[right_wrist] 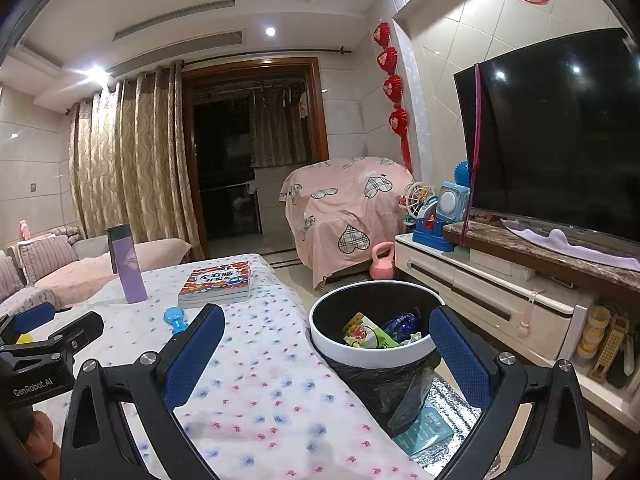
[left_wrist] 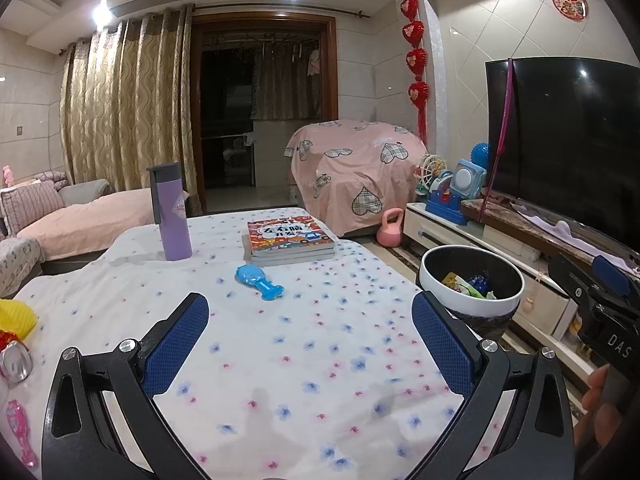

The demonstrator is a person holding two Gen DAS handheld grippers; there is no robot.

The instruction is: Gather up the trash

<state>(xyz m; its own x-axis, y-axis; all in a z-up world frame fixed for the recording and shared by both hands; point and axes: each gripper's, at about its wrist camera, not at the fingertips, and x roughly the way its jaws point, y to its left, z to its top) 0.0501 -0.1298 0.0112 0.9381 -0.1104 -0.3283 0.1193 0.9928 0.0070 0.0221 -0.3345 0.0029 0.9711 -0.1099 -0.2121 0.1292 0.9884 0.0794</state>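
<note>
Right wrist view: wrappers (right_wrist: 374,330) already sit inside the bin (right_wrist: 372,354), just beside the counter (right_wrist: 280,392). Right tongs (right_wrist: 326,354) and left tongs (left_wrist: 310,344) both gape wide, empty. Collection looks nearly done; only toys seemingly remain.

Wrist views forward — table (left_wrist: 280,360) shared.

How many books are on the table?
3, in one stack at the far side of the table, right of the purple bottle. Only the top cover shows; the lower two show as edges, so thinner ones could be hidden.
</note>
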